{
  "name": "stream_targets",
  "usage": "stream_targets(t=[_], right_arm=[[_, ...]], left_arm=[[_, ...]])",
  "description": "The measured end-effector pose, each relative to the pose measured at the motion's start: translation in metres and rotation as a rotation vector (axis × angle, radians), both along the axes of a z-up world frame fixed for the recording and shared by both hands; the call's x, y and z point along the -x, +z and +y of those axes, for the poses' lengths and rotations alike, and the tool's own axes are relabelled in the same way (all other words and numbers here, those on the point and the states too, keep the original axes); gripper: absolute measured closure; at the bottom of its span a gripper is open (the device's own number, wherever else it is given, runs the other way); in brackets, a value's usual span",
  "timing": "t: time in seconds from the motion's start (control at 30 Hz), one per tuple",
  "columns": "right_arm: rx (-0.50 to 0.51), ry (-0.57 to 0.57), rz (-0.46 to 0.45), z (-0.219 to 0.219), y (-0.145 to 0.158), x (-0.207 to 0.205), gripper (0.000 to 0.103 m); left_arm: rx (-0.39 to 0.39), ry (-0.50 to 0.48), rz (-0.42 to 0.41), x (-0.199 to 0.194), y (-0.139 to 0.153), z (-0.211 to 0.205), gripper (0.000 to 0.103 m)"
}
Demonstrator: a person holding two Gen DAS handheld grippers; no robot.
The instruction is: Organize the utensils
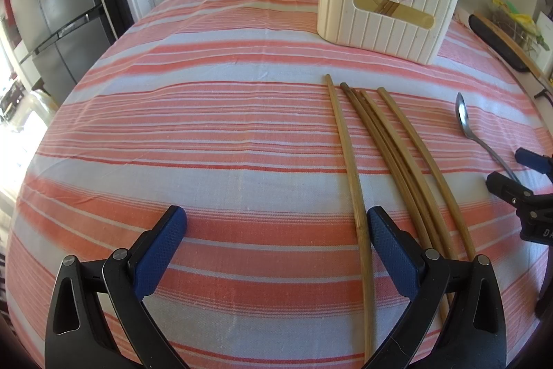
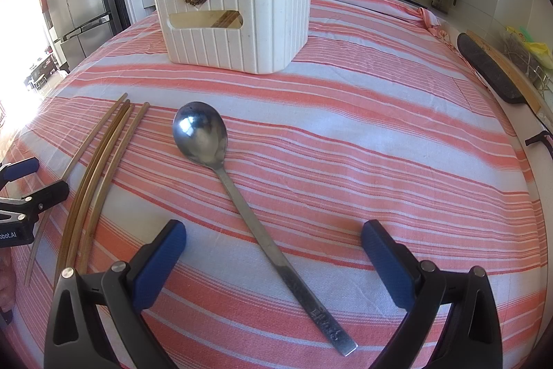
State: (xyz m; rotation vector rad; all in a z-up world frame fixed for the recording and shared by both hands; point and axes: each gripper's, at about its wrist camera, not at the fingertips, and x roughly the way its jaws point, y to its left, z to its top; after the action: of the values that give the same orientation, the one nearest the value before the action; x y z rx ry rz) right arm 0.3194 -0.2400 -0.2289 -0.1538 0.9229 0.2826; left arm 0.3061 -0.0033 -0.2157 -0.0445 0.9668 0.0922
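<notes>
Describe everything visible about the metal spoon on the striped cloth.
The metal spoon is a long, silvery utensil, apparently stainless steel, with a rounded, dull, smudged bowl facing up and a slim flat handle stamped with characters near its end. It lies flat on the striped tablecloth, bowl toward the white utensil holder, handle running back between the open right gripper fingers, which do not touch it. The chopsticks lie apart to its left.

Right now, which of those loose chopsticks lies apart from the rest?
The leftmost chopstick: it lies alone with cloth showing beside it, running between the open left gripper's fingers, while the other chopsticks bunch together.
</notes>
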Motion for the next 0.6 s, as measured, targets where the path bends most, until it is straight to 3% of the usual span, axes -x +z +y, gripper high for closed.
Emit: stream_targets(t=[0.6], right_arm=[[0.0, 0.0, 0.0, 0.0001, -0.0002, 0.0001, 0.0]], left_arm=[[0.003, -0.001, 0.0, -0.0014, -0.0008, -0.0017, 0.0]])
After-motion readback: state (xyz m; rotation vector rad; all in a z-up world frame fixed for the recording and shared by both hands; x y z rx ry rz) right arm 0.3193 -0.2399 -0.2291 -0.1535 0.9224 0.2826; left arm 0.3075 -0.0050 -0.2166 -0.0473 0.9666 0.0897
